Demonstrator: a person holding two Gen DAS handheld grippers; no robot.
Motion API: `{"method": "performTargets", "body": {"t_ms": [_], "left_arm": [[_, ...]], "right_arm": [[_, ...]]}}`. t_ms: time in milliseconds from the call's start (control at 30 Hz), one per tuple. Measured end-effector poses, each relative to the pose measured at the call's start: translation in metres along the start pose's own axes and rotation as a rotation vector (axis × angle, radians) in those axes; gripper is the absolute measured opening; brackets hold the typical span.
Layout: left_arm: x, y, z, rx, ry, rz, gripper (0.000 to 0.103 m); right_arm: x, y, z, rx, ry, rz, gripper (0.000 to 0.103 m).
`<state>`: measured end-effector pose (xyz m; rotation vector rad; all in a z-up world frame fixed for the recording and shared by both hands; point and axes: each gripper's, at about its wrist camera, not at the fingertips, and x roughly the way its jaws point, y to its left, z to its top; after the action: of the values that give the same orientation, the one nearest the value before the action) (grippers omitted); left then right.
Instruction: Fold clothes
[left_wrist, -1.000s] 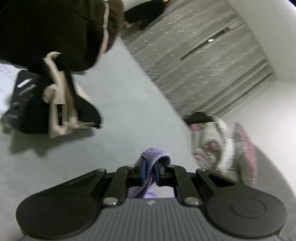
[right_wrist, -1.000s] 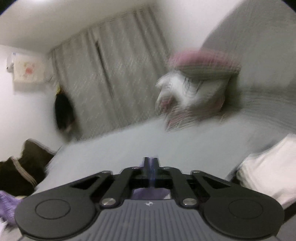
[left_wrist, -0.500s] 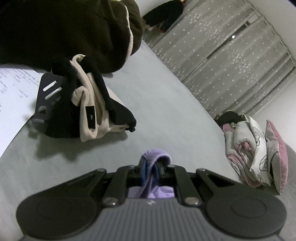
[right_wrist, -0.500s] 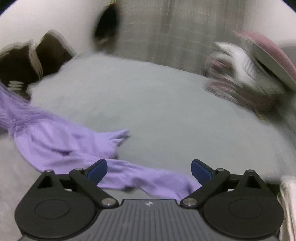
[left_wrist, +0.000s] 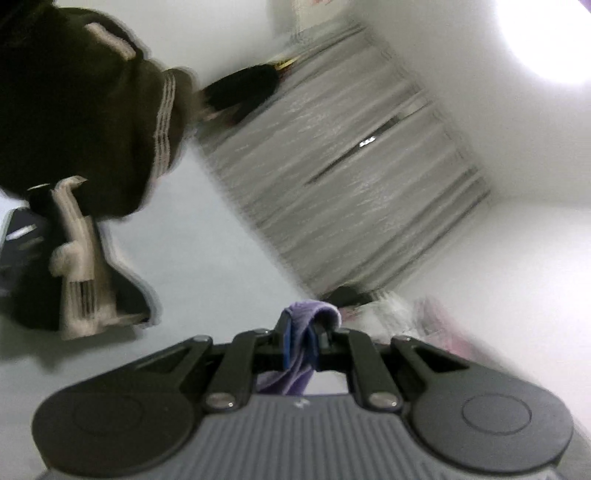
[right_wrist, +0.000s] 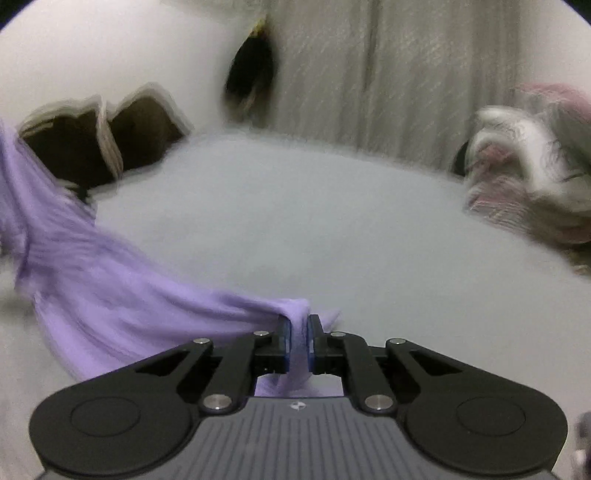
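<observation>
left gripper clamped on a fold of soft lilac knit garment, as a second ago; right gripper, wide apart half a second back, now closing onto the same cloth at six o'clock; stretched toward nine o'clock over the pale grey bed; looks ready for spreading flat

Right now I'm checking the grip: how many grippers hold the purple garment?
2: the left gripper pinches one bunched edge; the right gripper is closing on another part of the purple garment.
</observation>
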<state>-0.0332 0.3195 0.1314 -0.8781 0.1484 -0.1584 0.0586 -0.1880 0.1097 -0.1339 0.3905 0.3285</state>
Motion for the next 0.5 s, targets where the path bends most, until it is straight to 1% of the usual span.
{"method": "performTargets", "body": {"t_ms": [67, 133, 167, 233, 300, 333, 367, 400, 433, 467, 500], "left_arm": [[-0.013, -0.017, 0.001, 0.018, -0.036, -0.122, 0.009], [-0.022, -0.035, -0.002, 0.038, -0.045, -0.233, 0.009], [-0.022, -0.04, -0.005, 0.025, -0.034, -0.265, 0.009], [-0.023, -0.051, -0.01, -0.006, -0.01, -0.325, 0.009], [-0.018, -0.06, -0.017, -0.004, 0.016, -0.338, 0.009], [-0.016, -0.065, -0.021, 0.007, 0.03, -0.337, 0.009], [-0.013, -0.07, -0.025, 0.026, 0.041, -0.328, 0.009], [-0.009, -0.073, -0.027, 0.043, 0.057, -0.296, 0.009], [-0.005, -0.076, -0.03, 0.059, 0.073, -0.263, 0.009], [-0.001, -0.079, -0.033, 0.075, 0.089, -0.23, 0.009], [0.009, -0.078, -0.036, 0.083, 0.123, -0.135, 0.009]], "right_arm": [[-0.049, -0.02, 0.02, 0.064, -0.157, -0.098, 0.009], [-0.093, -0.035, 0.034, 0.095, -0.293, -0.196, 0.009], [-0.116, -0.041, 0.039, 0.108, -0.36, -0.246, 0.009], [-0.148, -0.053, 0.039, 0.161, -0.46, -0.286, 0.009], [-0.179, -0.065, 0.037, 0.216, -0.556, -0.321, 0.009], [-0.185, -0.068, 0.036, 0.236, -0.58, -0.332, 0.009], [-0.181, -0.067, 0.035, 0.232, -0.576, -0.343, 0.009], [-0.175, -0.065, 0.035, 0.225, -0.567, -0.354, 0.009], [-0.166, -0.064, 0.034, 0.207, -0.531, -0.358, 0.01], [-0.153, -0.066, 0.034, 0.193, -0.475, -0.356, 0.01], [-0.142, -0.072, 0.032, 0.191, -0.401, -0.345, 0.01]]}}
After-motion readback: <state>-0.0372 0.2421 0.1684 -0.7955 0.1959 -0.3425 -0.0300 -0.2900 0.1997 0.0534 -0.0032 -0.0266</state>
